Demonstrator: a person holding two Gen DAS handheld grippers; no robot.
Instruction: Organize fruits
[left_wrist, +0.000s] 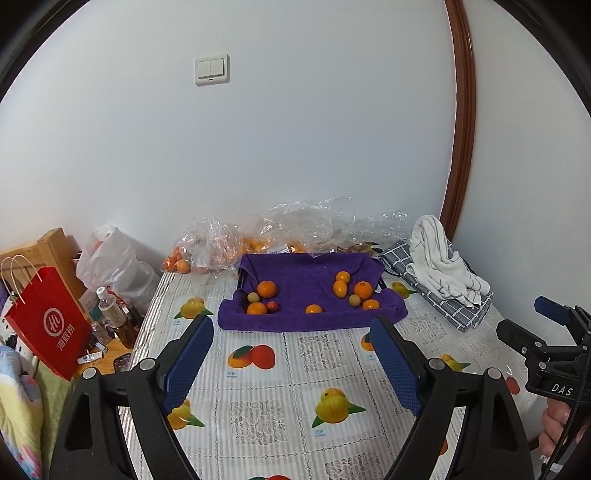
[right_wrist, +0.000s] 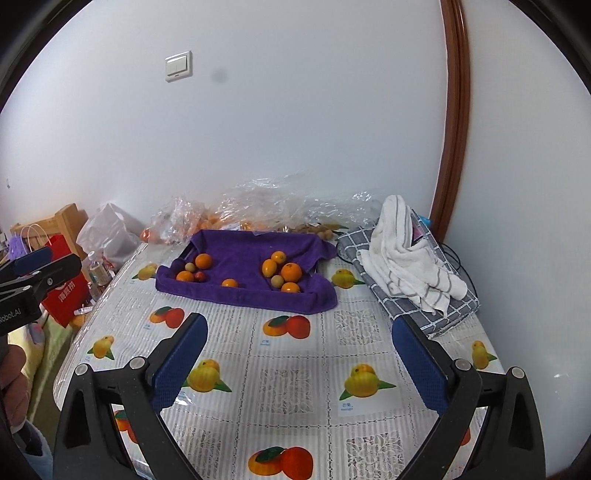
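A tray lined with a purple towel (left_wrist: 306, 280) (right_wrist: 236, 251) sits at the back of the table. It holds several oranges in two clusters: a left cluster with a large orange (left_wrist: 266, 288) (right_wrist: 203, 261) and a right cluster with another orange (left_wrist: 363, 290) (right_wrist: 291, 272). A lone orange (left_wrist: 313, 308) (right_wrist: 229, 283) lies at the front middle. Small tan fruits and a small red fruit (left_wrist: 272, 305) lie among them. My left gripper (left_wrist: 293, 332) stands open and empty over the tablecloth, short of the tray. My right gripper (right_wrist: 299, 328) is open and empty too, also short of the tray.
Clear plastic bags of oranges (left_wrist: 207, 247) (right_wrist: 184, 221) lie behind the tray by the wall. Folded checked cloth with a white towel (left_wrist: 443, 266) (right_wrist: 410, 266) lies at the right. A red paper bag (left_wrist: 51, 332), bottles and a white plastic bag stand left of the table. A hand (left_wrist: 557, 432) holds the right gripper.
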